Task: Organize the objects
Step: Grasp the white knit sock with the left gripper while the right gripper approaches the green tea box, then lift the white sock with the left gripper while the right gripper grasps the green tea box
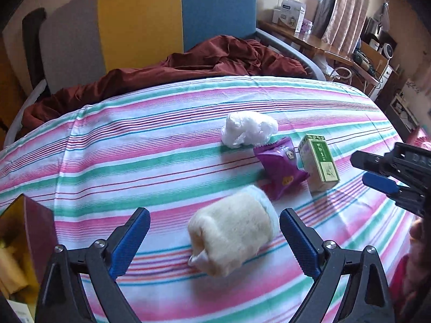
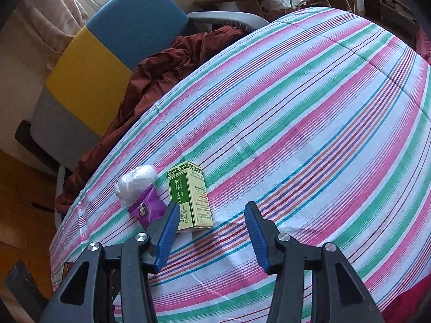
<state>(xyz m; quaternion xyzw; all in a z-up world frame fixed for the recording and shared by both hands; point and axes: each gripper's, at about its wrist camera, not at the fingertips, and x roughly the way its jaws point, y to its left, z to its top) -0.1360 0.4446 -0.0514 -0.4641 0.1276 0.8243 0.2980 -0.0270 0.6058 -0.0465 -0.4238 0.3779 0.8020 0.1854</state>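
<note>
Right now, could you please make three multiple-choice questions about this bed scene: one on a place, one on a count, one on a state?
1. What lies between the left gripper's fingers?
A. green box
B. fluffy cream pouch
C. purple packet

2. How many loose items lie on the striped sheet?
A. two
B. four
C. six

3. The right gripper is:
A. open and empty
B. shut on the box
C. shut on the packet

Answers:
1 B, the fluffy cream pouch sits there untouched.
2 B: pouch, white plastic bag, purple packet, green box.
3 A, only sheet shows between its fingers.
</note>
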